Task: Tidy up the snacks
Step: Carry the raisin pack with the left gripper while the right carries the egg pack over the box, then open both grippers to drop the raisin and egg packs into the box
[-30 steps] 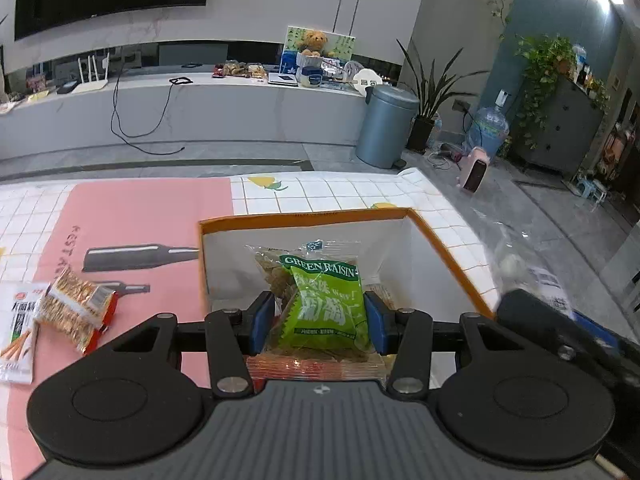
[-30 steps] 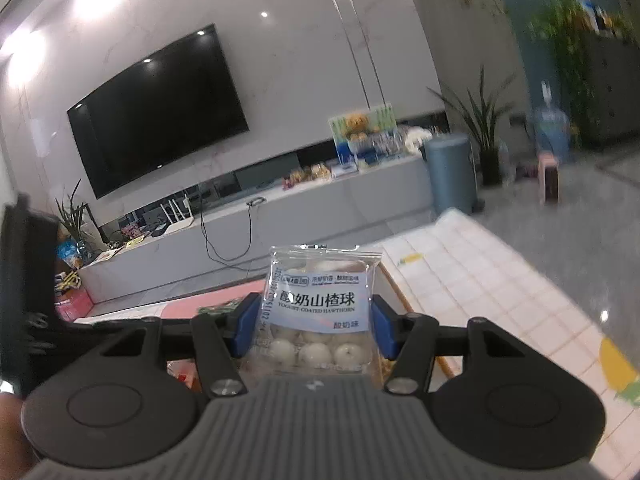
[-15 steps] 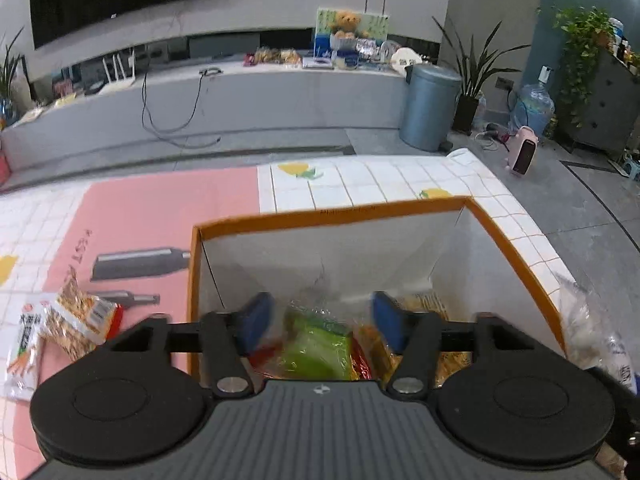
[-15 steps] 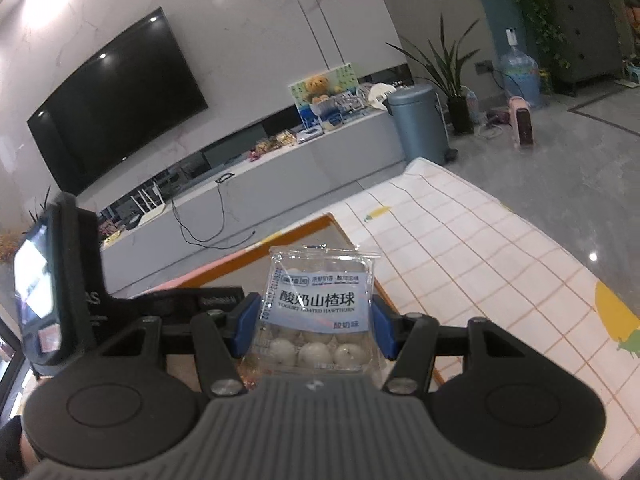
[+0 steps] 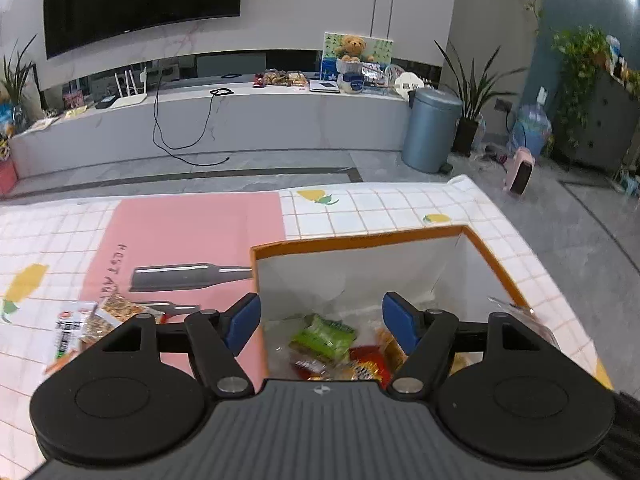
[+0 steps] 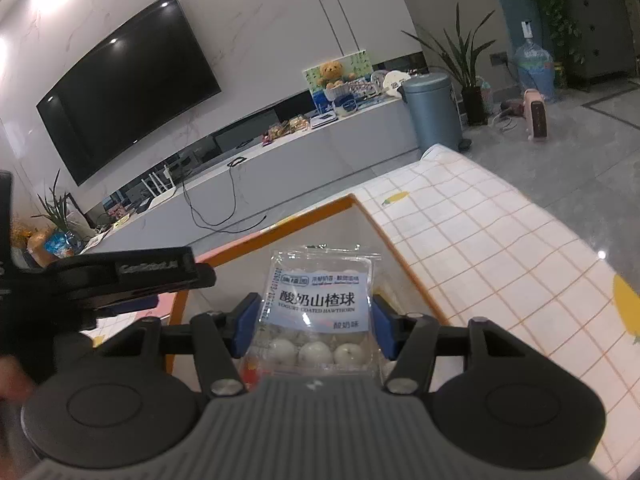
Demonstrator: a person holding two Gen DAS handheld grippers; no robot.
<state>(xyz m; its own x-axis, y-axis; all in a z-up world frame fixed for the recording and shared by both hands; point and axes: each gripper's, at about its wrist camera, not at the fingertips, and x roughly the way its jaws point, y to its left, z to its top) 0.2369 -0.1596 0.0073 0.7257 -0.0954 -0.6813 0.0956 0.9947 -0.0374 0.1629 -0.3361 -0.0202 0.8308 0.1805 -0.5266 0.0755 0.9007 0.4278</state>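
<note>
Left gripper jaws were opening, empty, over the box; right gripper clamped the hawthorn ball pack above the box's right edge.

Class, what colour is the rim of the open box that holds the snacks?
Orange; the box rim shows best in the left wrist view, with white walls inside.

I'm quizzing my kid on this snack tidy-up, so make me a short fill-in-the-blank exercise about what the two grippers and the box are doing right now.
1. The green raisin packet lies inside the orange-rimmed ____.
2. The right gripper is shut on a clear pack of white yogurt-coated ____ balls.
3. The left gripper, its jaws opening, has ____ between its pads.
4. The orange-rimmed box stands on a tablecloth printed with yellow ____.

Missing words: box; hawthorn; nothing; lemons
</note>
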